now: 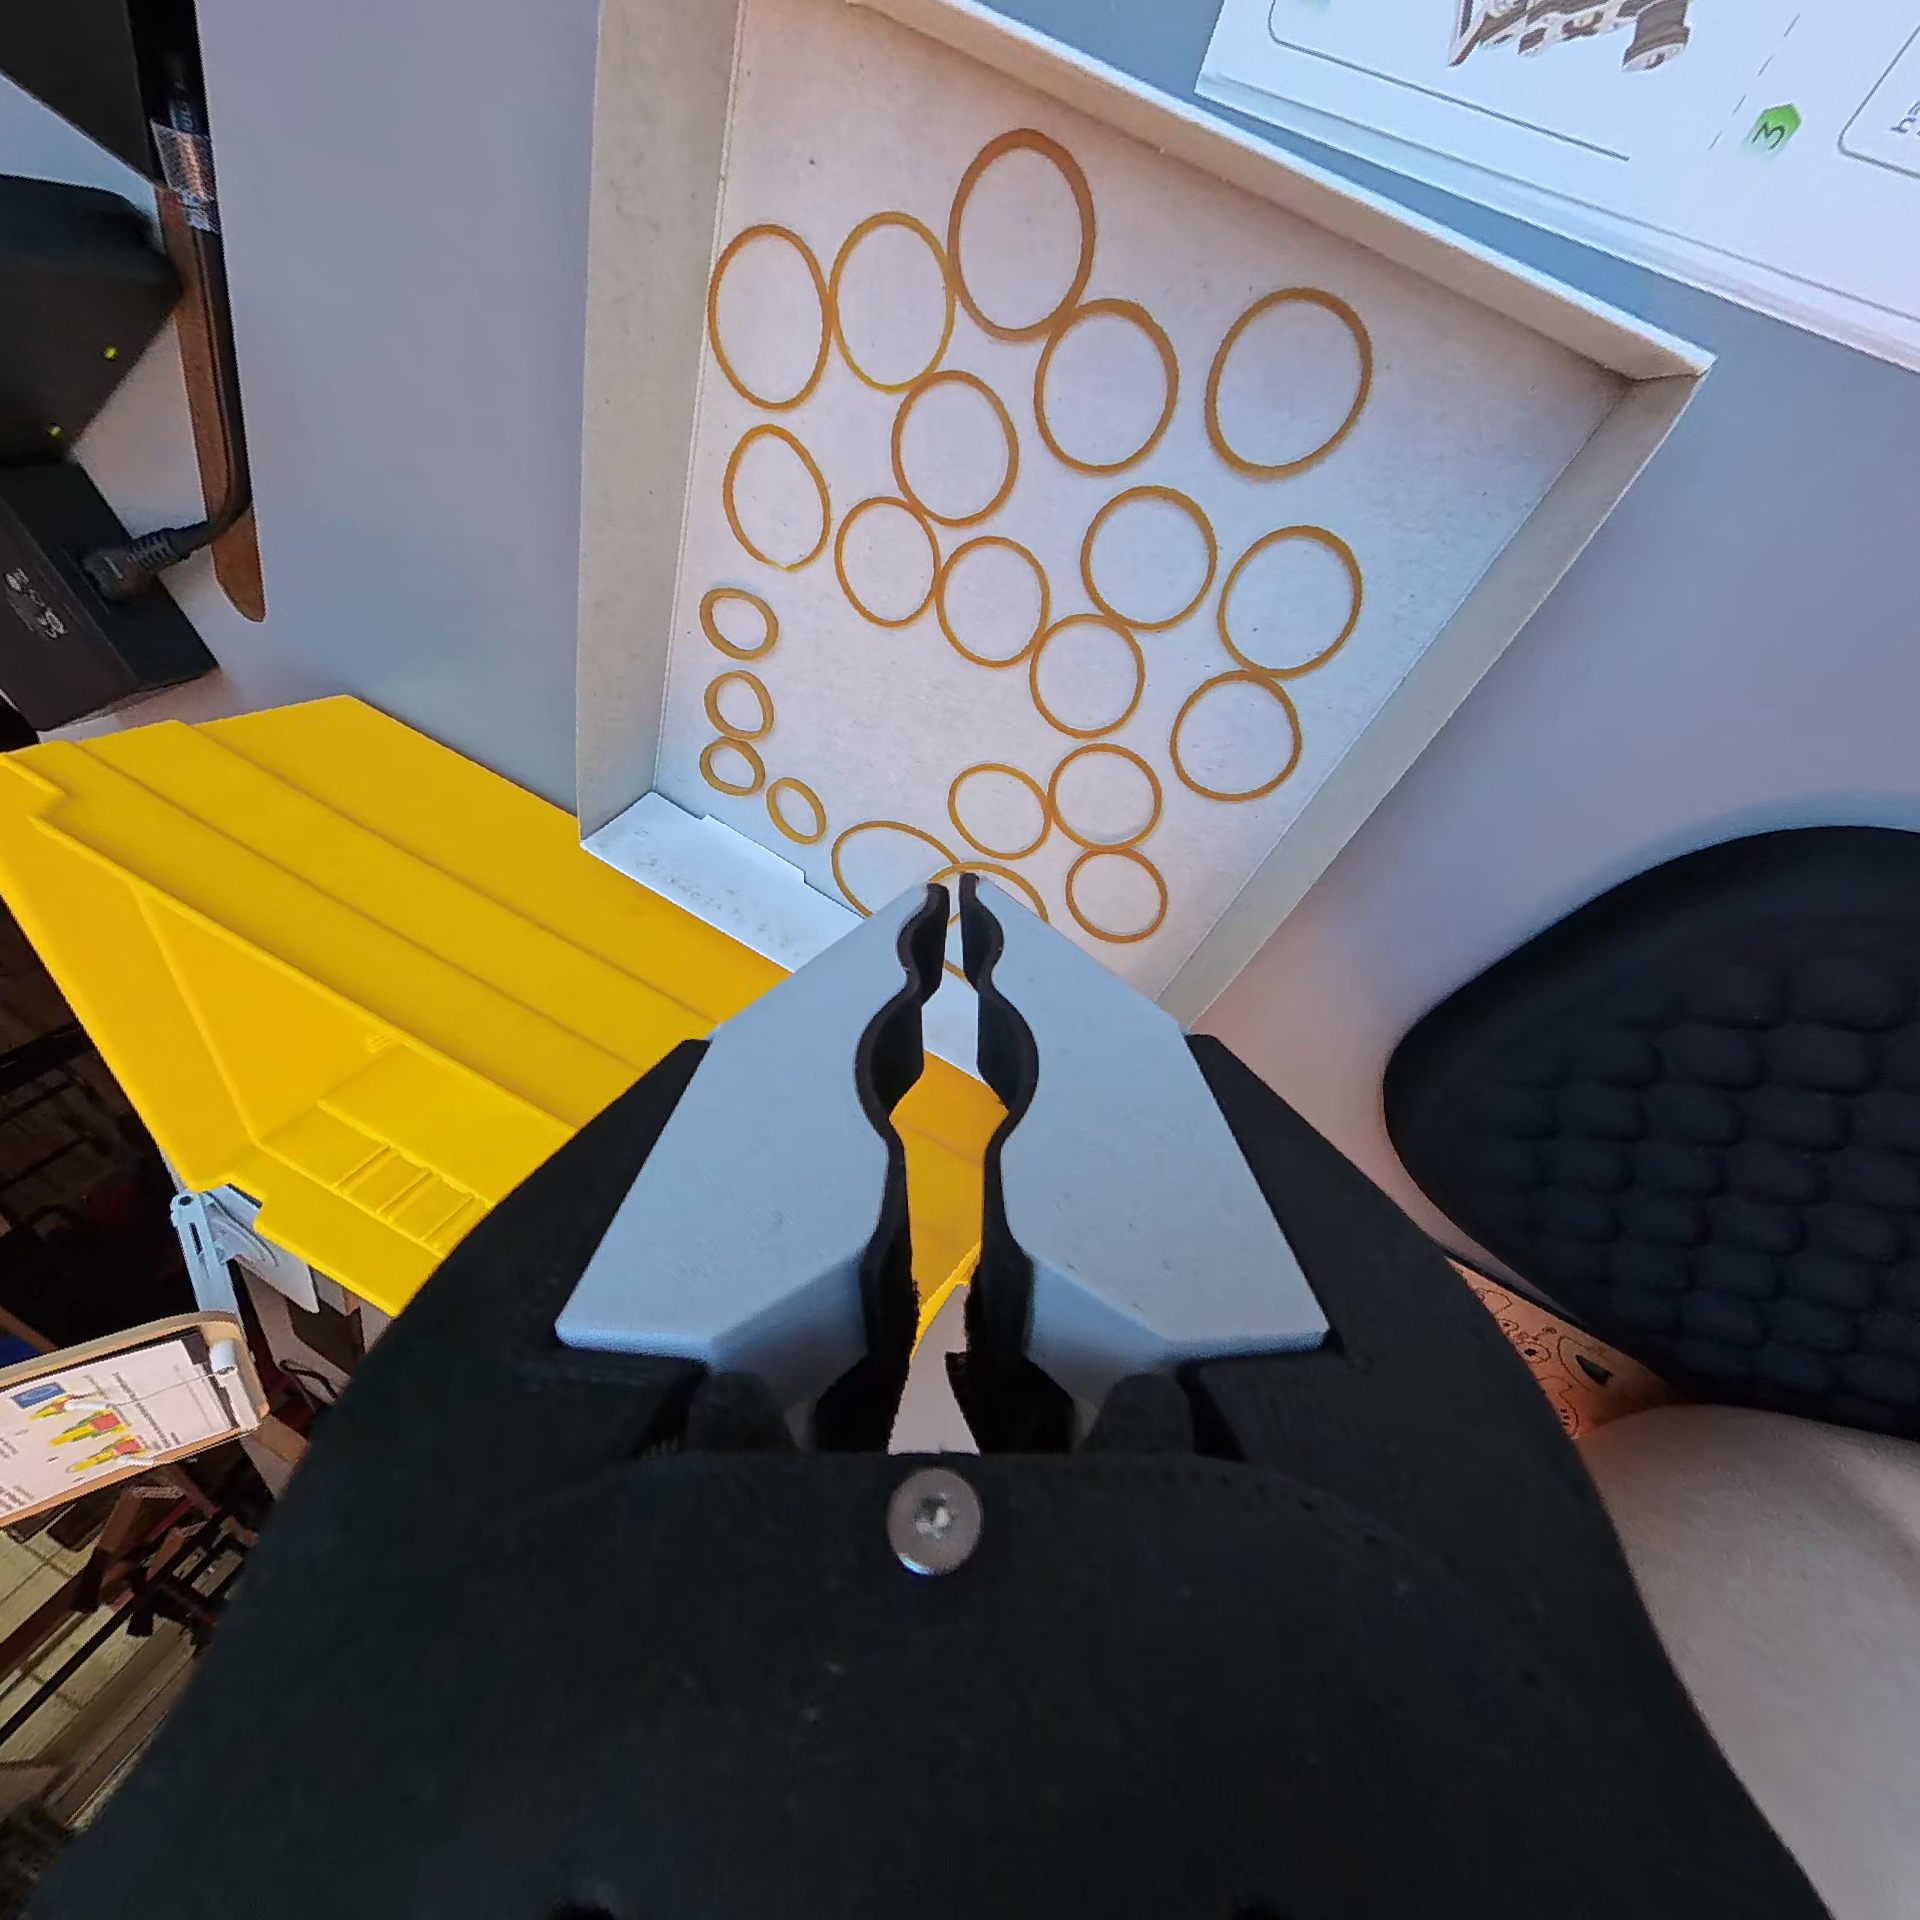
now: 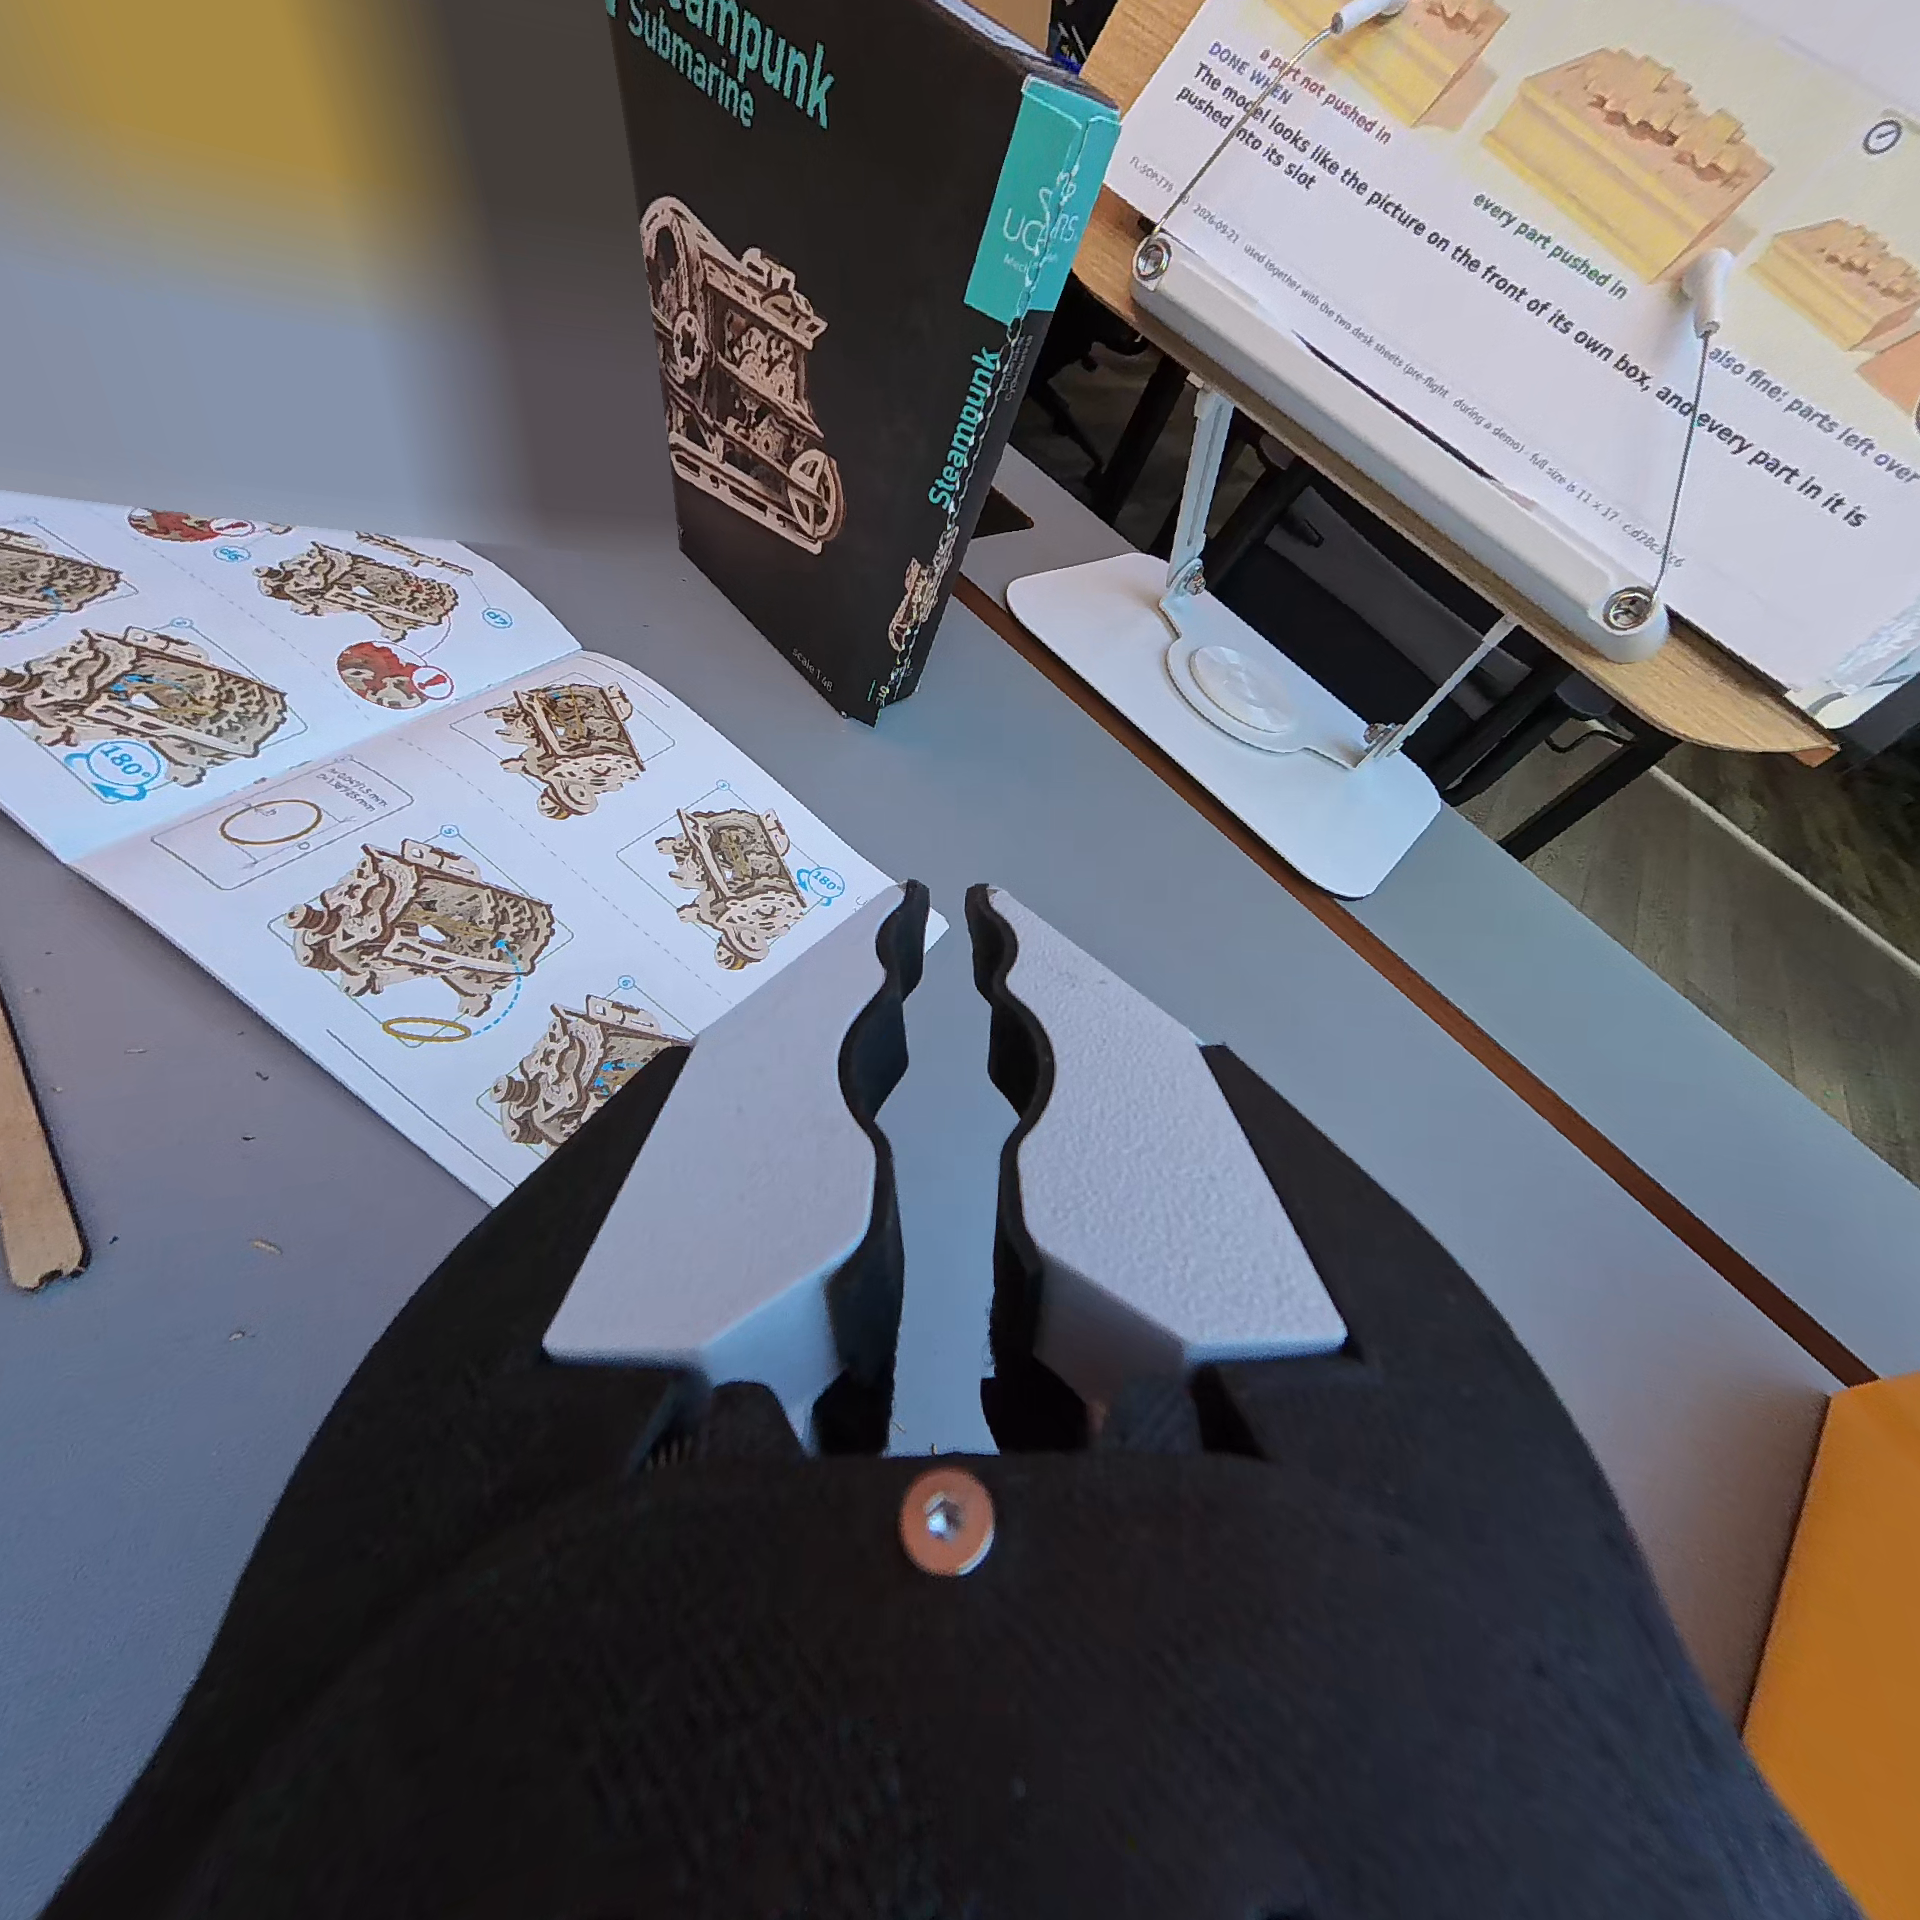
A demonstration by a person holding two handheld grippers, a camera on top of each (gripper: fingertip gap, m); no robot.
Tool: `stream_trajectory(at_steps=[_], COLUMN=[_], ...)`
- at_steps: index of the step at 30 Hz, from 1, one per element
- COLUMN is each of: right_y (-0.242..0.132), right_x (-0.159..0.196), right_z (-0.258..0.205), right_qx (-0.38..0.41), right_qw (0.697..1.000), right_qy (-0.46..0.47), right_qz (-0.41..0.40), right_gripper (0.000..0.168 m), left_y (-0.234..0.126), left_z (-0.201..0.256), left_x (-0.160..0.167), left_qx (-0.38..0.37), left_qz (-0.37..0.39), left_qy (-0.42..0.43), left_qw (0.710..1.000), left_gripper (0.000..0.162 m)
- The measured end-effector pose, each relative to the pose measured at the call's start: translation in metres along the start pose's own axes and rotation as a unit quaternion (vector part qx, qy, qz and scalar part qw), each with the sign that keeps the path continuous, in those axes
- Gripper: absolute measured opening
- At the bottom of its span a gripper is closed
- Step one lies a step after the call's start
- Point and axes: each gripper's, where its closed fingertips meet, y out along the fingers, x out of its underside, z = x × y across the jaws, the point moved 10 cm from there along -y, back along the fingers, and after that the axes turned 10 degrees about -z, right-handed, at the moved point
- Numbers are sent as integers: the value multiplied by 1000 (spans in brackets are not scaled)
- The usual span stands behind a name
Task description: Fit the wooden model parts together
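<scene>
No loose wooden model part shows clearly. A corner of a laser-cut wooden sheet [image 1: 1536,1351] peeks out under a black cushion at the right of the left wrist view. A wooden strip [image 2: 31,1164] lies at the left edge of the right wrist view. My left gripper [image 1: 955,891] has its jaws closed to a hairline gap, and its tips sit over the near end of a white cardboard tray [image 1: 623,416] holding several rubber bands [image 1: 1211,384]. I cannot tell whether it pinches a band. My right gripper [image 2: 947,899] is nearly closed and empty above the grey table [image 2: 1143,935].
A yellow plastic bin [image 1: 364,987] lies left of the tray, and a black honeycomb cushion [image 1: 1683,1122] lies to its right. An open instruction booklet [image 2: 436,831], the black model box [image 2: 810,364] and a white document stand [image 2: 1247,707] stand near the table's right edge. An orange object [image 2: 1849,1621] sits at the lower right.
</scene>
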Motion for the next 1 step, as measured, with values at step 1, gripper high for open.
stream_trajectory(at_steps=[1], right_y=[0], right_x=[0], right_z=[0], right_qx=[0], right_qw=[1000], right_qy=[0], right_qz=[0], right_gripper=[7], left_y=[0], left_z=[0], left_x=[0], left_qx=[0], left_qz=[-1], left_qy=[0], left_qw=[1000], left_gripper=[0])
